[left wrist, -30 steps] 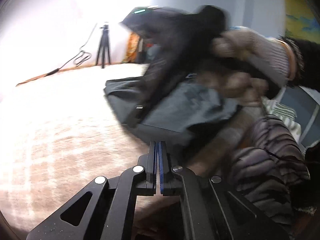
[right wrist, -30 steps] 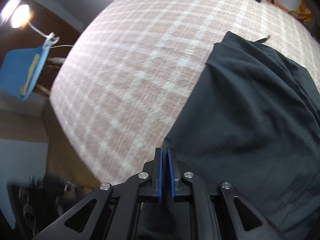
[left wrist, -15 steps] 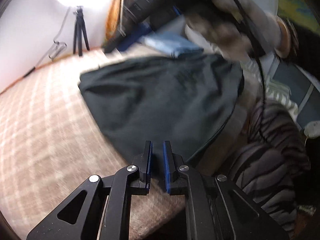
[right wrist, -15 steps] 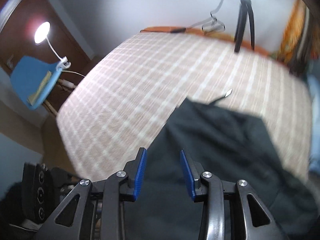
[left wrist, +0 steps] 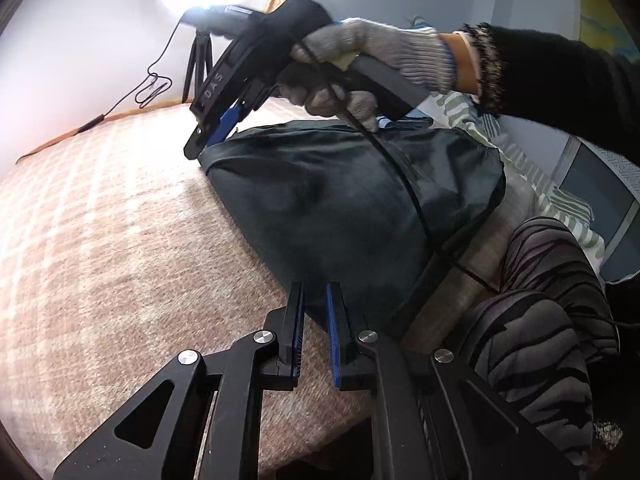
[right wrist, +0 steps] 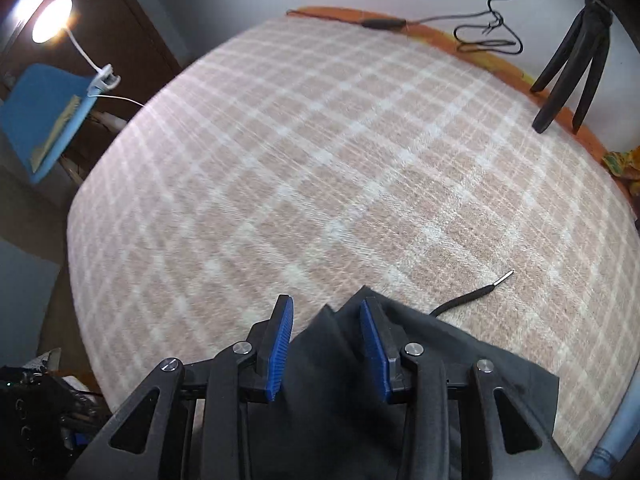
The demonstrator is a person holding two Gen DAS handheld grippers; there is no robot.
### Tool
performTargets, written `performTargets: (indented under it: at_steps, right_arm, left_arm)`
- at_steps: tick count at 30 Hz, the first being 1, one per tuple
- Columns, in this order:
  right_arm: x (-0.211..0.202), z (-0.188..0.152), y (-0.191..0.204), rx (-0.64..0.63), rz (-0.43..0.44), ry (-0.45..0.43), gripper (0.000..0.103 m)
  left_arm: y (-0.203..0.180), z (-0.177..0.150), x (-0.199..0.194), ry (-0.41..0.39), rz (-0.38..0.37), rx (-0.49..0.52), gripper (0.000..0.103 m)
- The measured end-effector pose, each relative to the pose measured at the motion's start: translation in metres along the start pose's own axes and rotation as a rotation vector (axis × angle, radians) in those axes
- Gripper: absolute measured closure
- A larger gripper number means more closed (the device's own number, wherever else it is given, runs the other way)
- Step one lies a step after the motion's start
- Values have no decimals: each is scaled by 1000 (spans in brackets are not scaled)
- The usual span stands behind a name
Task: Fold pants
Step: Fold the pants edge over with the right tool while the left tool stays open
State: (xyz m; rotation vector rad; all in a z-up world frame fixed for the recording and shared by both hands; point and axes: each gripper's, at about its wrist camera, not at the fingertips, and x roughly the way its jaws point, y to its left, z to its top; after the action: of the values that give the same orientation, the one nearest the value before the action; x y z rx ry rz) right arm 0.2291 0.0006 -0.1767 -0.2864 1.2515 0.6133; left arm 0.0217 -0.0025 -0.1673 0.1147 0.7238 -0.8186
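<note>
On the checked bed (right wrist: 320, 160), dark pants (left wrist: 340, 208) lie bunched near the edge closest to the person, whose striped trouser legs (left wrist: 548, 320) crowd the lower right of the left wrist view. The left tool (left wrist: 315, 336) hovers low over the near hem of the pants, its blue pads a narrow gap apart with nothing pinched between them. Across the garment, a gloved right hand (left wrist: 360, 68) holds the right tool (right wrist: 325, 344) tipped steeply down at the far end of the pants; its pads stand spread, a peak of dark cloth rising between them without being pressed. The lower part of the pants is cut off beneath the tool's frame in the right wrist view. A black drawcord (right wrist: 468, 300) with a pale tip trails from the cloth onto the bed. Farther off, a tripod (right wrist: 572, 60) and a looped cable (right wrist: 488, 36) sit by the bed's far edge. Glare from a lamp washes out the wall in the left wrist view, and a blue chair (right wrist: 44, 112) with a clip lamp (right wrist: 52, 20) stands off the bed's left side.
</note>
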Motion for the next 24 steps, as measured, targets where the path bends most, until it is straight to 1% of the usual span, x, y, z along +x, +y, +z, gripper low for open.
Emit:
performTargets:
  at_steps: [1,4,5,6,8,10,12,16,17,20,24]
  right_arm:
    - [4,1,-2,3,7,14,65]
    - [10,0,2,-29,5,48,70]
    - [11,0,5,-49,-4,54,74]
    - [10,-1,7,-68,-19,56,83]
    - [8,-1,6,-60,11,52,95]
    - [-2,-1,7,-47,14,21,102]
    - [-12,0,11,-61,-14,-19,103]
    - [-31,7,7,-38,-23,-93,103]
    - [-31,9,3,-26,-24,-100,103]
    - [-18,11,-12,23,-34,-90,103]
    - [1,1,-11,3,-93,-67,103]
  left_arm:
    - [0,-1,0,-1,-2,-1,94]
    - [3,1,2,-7,-8,-3,94]
    - [5,1,2,-11,-9,-4,94]
    - [6,1,2,-15,-16,-10,94]
    - [9,0,1,-14,-26,-20,94]
    - [10,-1,2,-4,-36,-20,94]
    - [9,-1,2,1,-44,-6,94]
    - [8,-1,2,4,-50,-5,94]
    - [8,-2,3,7,-56,-9,94]
    - [6,-7,8,36,-72,-11,94]
    - [-1,-12,1,53,-106,-9,94]
